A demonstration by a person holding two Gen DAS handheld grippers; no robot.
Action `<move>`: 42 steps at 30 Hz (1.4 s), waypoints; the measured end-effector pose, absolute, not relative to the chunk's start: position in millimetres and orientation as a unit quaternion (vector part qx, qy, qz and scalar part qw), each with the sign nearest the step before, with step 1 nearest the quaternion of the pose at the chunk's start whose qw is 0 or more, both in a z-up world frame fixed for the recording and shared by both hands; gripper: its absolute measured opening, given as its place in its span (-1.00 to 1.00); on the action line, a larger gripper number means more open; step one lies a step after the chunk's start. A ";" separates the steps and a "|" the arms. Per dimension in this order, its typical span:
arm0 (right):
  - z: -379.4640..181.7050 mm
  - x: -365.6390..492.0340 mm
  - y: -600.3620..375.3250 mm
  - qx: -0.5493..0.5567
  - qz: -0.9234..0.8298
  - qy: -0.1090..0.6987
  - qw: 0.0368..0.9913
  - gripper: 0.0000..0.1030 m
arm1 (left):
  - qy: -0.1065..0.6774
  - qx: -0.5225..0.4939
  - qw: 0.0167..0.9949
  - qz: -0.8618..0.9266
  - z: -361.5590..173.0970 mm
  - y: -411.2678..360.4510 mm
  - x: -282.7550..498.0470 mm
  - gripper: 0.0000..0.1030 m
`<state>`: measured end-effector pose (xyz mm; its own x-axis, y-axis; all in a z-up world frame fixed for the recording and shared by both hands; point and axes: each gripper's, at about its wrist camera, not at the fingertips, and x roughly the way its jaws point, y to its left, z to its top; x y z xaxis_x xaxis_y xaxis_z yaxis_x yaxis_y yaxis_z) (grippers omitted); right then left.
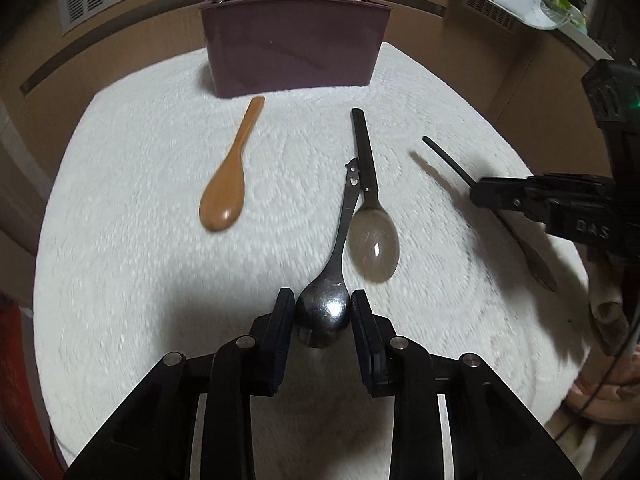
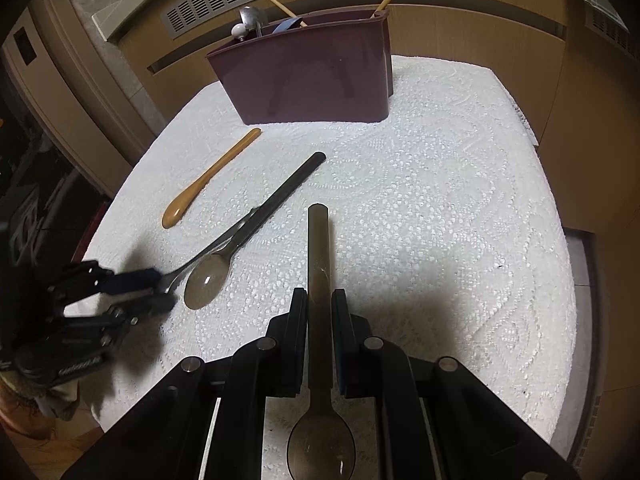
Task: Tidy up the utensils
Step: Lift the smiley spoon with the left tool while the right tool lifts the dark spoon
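Two hand-held grippers work here: the left hand-held gripper (image 1: 322, 312) pinches a steel spoon's (image 1: 324, 312) bowl. The right hand-held gripper (image 2: 320, 312) clamps a translucent spoon's (image 2: 319, 280) handle, the maroon holder (image 2: 308, 76) standing at twelve o'clock.

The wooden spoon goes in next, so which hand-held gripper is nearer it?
Left. The left hand-held gripper clamps the metal spoon beside the wooden spoon; the right hand-held gripper sits farther across.

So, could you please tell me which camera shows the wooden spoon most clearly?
The left wrist view: the wooden spoon lies nearly face-on, bowl and handle fully visible, only slightly blurred. The right wrist view shows it whole too, but smaller and foreshortened, far to the left.
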<state>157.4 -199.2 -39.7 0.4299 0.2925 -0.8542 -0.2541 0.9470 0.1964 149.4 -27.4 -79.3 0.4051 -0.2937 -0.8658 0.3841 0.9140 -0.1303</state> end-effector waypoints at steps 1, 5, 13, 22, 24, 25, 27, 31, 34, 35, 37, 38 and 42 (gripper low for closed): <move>-39.9 157.2 -198.5 0.018 0.161 0.509 0.845 -0.78 | 0.508 0.040 0.836 -0.204 -78.6 -26.8 146.1 -0.41; -40.8 155.7 -193.9 0.012 0.161 0.510 0.845 -0.78 | 0.506 0.037 0.837 -0.204 -78.7 -19.8 140.5 -0.40; -42.3 154.8 -189.7 0.001 0.160 0.511 0.844 -0.78 | 0.512 0.035 0.845 -0.153 -72.7 4.1 165.2 -0.35; -45.0 157.9 -193.6 0.007 0.158 0.511 0.845 -0.78 | 0.513 -0.003 0.841 -0.170 -65.9 5.9 175.4 -0.21; -41.9 158.7 -195.3 0.009 0.159 0.508 0.847 -0.78 | 0.508 0.029 0.844 -0.168 -69.6 -2.9 172.0 -0.10; -40.6 158.7 -195.8 0.009 0.160 0.506 0.847 -0.78 | 0.507 0.037 0.845 -0.165 -72.0 -4.0 171.6 -0.10; -38.3 159.0 -195.4 0.007 0.161 0.504 0.849 -0.78 | 0.509 0.048 0.844 -0.159 -76.7 -3.2 172.1 -0.10; -38.7 159.0 -195.7 0.004 0.162 0.504 0.849 -0.78 | 0.515 0.041 0.839 -0.172 -75.4 0.8 167.7 0.01; -41.4 159.8 -196.7 0.008 0.161 0.507 0.847 -0.78 | 0.517 0.033 0.831 -0.202 -74.2 -5.3 157.7 0.11; -42.0 160.0 -196.7 0.009 0.161 0.508 0.846 -0.78 | 0.518 0.034 0.827 -0.214 -73.4 -9.4 154.0 0.11; -42.6 160.5 -196.3 0.010 0.161 0.509 0.846 -0.78 | 0.521 0.028 0.819 -0.239 -71.6 -16.5 148.3 0.11; -42.4 159.9 -195.8 0.009 0.161 0.508 0.846 -0.78 | 0.520 0.028 0.817 -0.247 -70.6 -20.0 146.0 0.11; -38.7 158.1 -196.8 0.006 0.160 0.503 0.849 -0.78 | 0.501 0.040 0.835 -0.225 -61.9 -20.8 149.4 0.11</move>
